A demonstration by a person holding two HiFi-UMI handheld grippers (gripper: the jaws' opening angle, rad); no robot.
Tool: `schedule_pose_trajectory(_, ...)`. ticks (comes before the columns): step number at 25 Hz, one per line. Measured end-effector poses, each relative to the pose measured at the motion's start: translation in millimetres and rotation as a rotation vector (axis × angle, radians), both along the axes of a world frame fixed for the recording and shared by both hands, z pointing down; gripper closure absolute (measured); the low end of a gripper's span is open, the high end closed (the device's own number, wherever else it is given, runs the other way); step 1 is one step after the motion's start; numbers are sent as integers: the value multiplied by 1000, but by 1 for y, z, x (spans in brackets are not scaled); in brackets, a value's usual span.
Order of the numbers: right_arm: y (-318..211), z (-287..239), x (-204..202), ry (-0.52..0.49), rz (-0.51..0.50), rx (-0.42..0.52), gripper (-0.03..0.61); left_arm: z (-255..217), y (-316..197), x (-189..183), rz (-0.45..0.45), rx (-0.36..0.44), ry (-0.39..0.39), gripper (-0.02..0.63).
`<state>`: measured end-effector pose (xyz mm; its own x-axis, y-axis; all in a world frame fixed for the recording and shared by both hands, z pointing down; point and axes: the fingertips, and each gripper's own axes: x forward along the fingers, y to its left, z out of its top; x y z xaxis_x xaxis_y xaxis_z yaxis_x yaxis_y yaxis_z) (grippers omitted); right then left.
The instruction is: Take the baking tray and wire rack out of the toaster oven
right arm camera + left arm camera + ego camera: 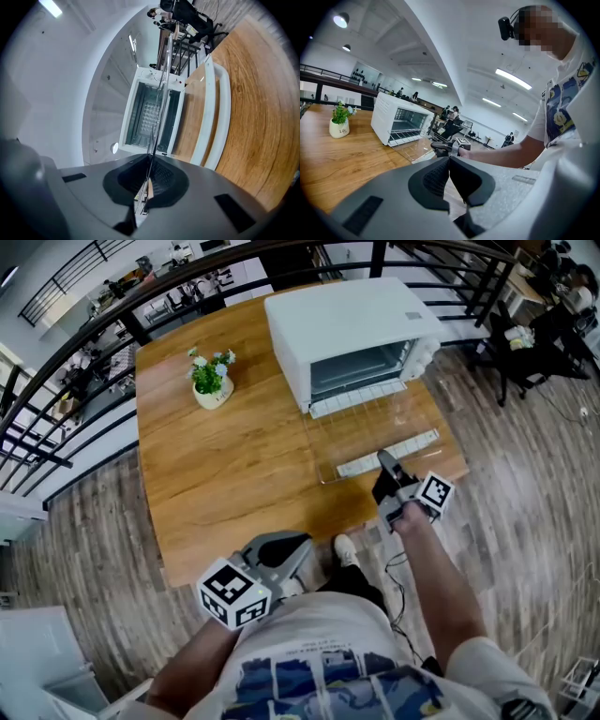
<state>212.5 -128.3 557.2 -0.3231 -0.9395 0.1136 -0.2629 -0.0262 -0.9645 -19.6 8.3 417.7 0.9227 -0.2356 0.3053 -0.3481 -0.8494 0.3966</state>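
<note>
Filling the far right corner of the table (216,493), the oven (347,320) stood with its glass door (375,432) dropped flat toward the near right corner. The rack (159,93) showed only edge-on in the right gripper view, a thin dark line running from the oven mouth into the jaws. Calling it the rack was my judgement. The tray could not be made out. The right gripper (382,461) (149,180), rolled on its side just off the door's handle, had its jaws pinched tight on that edge. A good pull would run level and straight out over the door, so the rack neither tipped nor scraped the glass. The left gripper (298,549) (449,173), off the near edge by the person's waist, was closed on nothing and free to support the rack. Counted: one table, one oven, one rack, no tray seen, two grippers, one plant (212,381) toward the far left corner.
</note>
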Motion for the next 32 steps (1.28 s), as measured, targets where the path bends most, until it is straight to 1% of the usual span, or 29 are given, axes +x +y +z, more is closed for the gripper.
schedule_pose_trajectory(8, 14, 4, -35, 8, -6, -17, 583, 3, 17, -28, -7, -8, 5, 609)
schedule_pose_trajectory(12, 18, 4, -60, -5, -18, -14, 584, 3, 24, -43, -15, -8, 8, 609)
schedule_pose_trajectory(21, 24, 5, -116, -1, -41, -25, 584, 4, 40, -78, -32, -6, 15, 609)
schedule_pose_trajectory(32, 22, 8, -185, 7, -94, -36, 584, 9, 54, -122, -81, -11, 11, 609)
